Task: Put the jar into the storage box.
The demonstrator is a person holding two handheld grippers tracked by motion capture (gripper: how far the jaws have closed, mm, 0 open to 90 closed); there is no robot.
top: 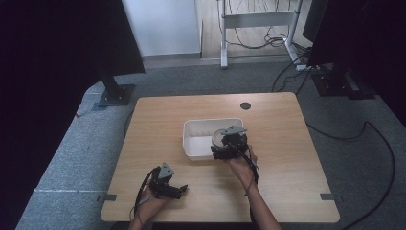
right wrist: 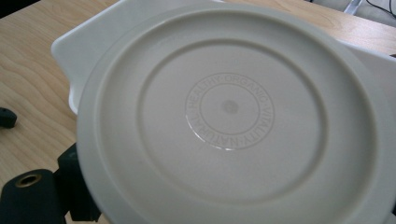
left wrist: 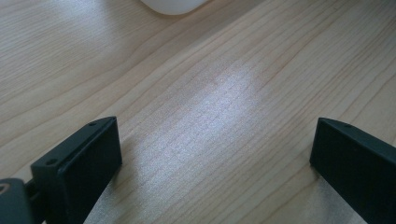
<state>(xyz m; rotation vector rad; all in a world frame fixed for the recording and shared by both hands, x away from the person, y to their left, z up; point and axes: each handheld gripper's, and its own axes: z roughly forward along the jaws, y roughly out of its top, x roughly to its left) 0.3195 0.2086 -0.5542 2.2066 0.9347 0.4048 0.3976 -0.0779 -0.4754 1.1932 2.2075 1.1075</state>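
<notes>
A round off-white plate (right wrist: pixel 229 116) with a ring of raised lettering at its centre is held tilted over the right part of a white rectangular tub (top: pixel 198 143). My right gripper (top: pixel 224 145) is shut on the plate's edge, and one black finger (right wrist: pixel 77 191) shows at the plate's lower left. The tub's rim (right wrist: pixel 93 32) lies behind the plate. My left gripper (top: pixel 178 190) rests near the table's front left, pointing right. Its jaws stand wide open over bare wood in the left gripper view (left wrist: pixel 215 163), with nothing between them.
The wooden table (top: pixel 282 158) has a dark round hole (top: pixel 245 106) near its far edge. A corner of the tub (left wrist: pixel 173 4) lies ahead of the left gripper. Black panels on stands flank the table, and cables run across the grey floor.
</notes>
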